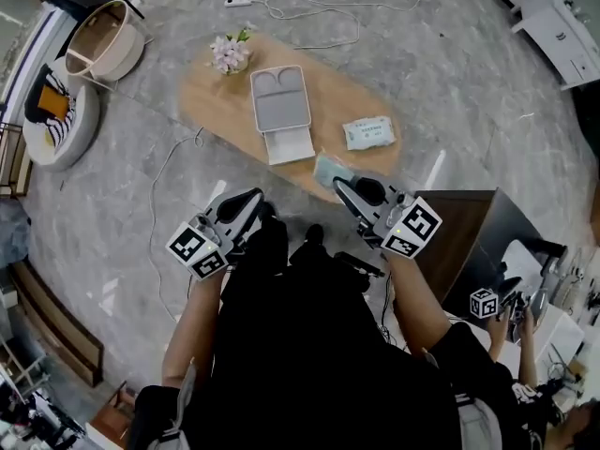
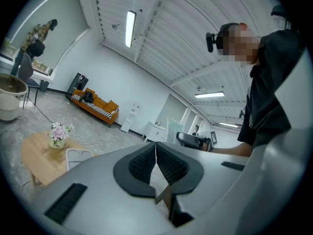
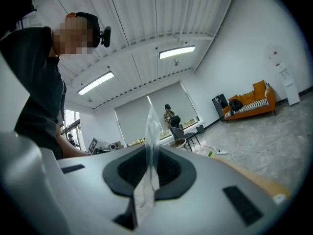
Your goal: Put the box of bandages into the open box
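Observation:
The open grey box (image 1: 281, 109) lies on the oval wooden table (image 1: 211, 101), its lid folded toward me. My right gripper (image 1: 339, 184) hovers at the table's near edge, shut on a flat pale-green pack (image 1: 329, 169), apparently the box of bandages. In the right gripper view the pack (image 3: 151, 126) stands edge-on between the pads, thin and clear-wrapped. My left gripper (image 1: 255, 198) hangs beside it off the table, shut, its pads (image 2: 146, 160) meeting with nothing between them. The left gripper view also shows the grey box (image 2: 78, 155) and the right gripper (image 2: 194, 140).
A white-and-green packet (image 1: 368, 132) and a flower vase (image 1: 230, 54) also sit on the table. A dark desk (image 1: 464, 237) stands at the right, where another person holds a gripper (image 1: 487, 303). A round basket (image 1: 98, 40) and cables (image 1: 309, 7) are on the floor.

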Motion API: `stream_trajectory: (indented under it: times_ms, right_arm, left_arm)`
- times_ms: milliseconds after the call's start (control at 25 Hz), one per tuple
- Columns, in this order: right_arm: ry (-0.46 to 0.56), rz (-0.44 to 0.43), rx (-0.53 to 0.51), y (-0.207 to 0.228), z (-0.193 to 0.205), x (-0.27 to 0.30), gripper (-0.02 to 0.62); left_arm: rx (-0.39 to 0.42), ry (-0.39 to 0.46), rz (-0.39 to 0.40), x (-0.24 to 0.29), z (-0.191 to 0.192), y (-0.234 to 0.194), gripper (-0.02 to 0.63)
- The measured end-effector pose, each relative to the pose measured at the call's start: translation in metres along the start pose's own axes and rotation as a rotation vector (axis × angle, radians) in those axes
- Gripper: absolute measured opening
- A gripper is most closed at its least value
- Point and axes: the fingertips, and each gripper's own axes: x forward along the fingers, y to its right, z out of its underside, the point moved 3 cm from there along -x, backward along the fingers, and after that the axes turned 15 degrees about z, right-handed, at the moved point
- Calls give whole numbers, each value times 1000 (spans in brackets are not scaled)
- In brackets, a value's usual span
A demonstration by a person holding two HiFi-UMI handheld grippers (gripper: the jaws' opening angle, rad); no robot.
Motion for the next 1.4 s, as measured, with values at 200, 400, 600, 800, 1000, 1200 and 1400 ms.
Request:
stream_trajectory:
  times_ms: [200,400,600,800,1000,1200,1400]
  right_arm:
    - [-79,7,10,20,15,57,32]
    - [-216,57,22,42,60,102,32]
    - [-349,80,65,70,89,156,32]
    - [-441,114,72,92,137,193,32]
    - [-556,98,9,127,188,217,32]
    - [-690,10,-47,155,240,238,31]
    - [-844,-105,-139,176,289,250,32]
  left_arm:
    - [-62,28,-27,-17,2,-55,18]
    - [-160,24,-32,-32,24,-124,18]
    - [-219,63,-53,-45,22,-192,18]
    - [-280,34,-3,-44,53,-233,18]
    - [-349,39,-21,-35,100,-266,18]
    - [-405,28,-76,-25,135,-291,18]
    - [-445,53,-148,-20,166,-303,18]
